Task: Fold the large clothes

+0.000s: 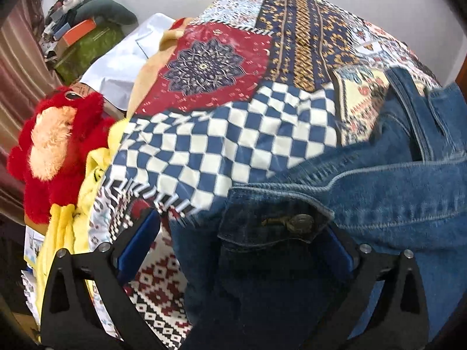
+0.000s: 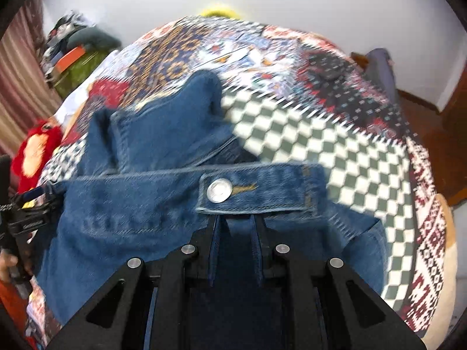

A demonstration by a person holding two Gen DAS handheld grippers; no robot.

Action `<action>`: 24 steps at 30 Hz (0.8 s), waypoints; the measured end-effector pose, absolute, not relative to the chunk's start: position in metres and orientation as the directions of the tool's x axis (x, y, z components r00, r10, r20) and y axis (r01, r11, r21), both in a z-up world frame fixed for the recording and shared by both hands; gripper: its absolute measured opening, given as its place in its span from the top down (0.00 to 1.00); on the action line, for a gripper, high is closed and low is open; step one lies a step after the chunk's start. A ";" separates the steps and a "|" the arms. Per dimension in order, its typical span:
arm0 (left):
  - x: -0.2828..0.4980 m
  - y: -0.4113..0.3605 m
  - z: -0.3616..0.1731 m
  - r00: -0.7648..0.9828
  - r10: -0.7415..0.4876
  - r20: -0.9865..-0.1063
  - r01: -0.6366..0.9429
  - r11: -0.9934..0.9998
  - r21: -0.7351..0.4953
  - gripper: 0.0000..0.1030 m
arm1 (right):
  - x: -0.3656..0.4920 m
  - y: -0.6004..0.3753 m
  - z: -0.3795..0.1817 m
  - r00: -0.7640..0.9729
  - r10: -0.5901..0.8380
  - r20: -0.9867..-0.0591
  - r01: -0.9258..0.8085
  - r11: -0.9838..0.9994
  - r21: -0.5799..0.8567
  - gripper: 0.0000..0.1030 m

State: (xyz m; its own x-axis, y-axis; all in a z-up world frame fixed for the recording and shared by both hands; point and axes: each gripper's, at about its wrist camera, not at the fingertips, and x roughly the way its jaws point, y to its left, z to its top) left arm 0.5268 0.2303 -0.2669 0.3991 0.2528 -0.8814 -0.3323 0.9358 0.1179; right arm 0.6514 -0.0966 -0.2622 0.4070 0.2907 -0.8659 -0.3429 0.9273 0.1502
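Note:
A pair of blue jeans (image 1: 379,192) lies on a patchwork bedspread (image 1: 233,134). In the left wrist view my left gripper (image 1: 242,233) is wide open, and the waistband end with a dark brass button (image 1: 300,223) hangs between its fingers without being pinched. In the right wrist view my right gripper (image 2: 235,221) is shut on the jeans' waistband (image 2: 256,189), just below its silver button (image 2: 219,190). The jeans' legs (image 2: 163,128) stretch away over the bed. The left gripper (image 2: 32,204) shows at the left edge there.
A red plush toy (image 1: 55,148) and yellow cloth (image 1: 67,233) lie at the bed's left edge. A white shirt (image 1: 128,64) lies beyond them. A green box with clutter (image 1: 87,46) stands by the curtain. Wooden floor (image 2: 429,134) shows at right.

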 end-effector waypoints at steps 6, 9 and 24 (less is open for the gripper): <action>0.530 0.255 -0.259 0.402 0.179 -0.898 -0.379 0.925 0.014 0.00 | 0.645 -0.098 -0.262 0.440 0.251 -0.862 -0.325 0.940 0.108 0.85; 0.523 0.255 -0.248 0.411 0.192 -0.891 -0.364 0.931 0.033 0.00 | 0.638 -0.100 -0.258 0.475 0.157 -0.866 -0.325 0.946 -0.007 0.85; 0.480 0.224 -0.167 0.526 0.196 -0.827 -0.259 0.964 0.064 0.00 | 0.553 -0.085 -0.184 0.445 0.337 -0.830 -0.546 0.837 0.047 0.85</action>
State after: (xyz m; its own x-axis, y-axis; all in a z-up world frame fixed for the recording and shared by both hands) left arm 0.4805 0.2242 -0.1669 0.5260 0.1965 -0.8275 -0.2586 0.9638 0.0644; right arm 0.5528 -0.0853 -0.1836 0.4448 0.3373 -0.8297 -0.5458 0.8366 0.0475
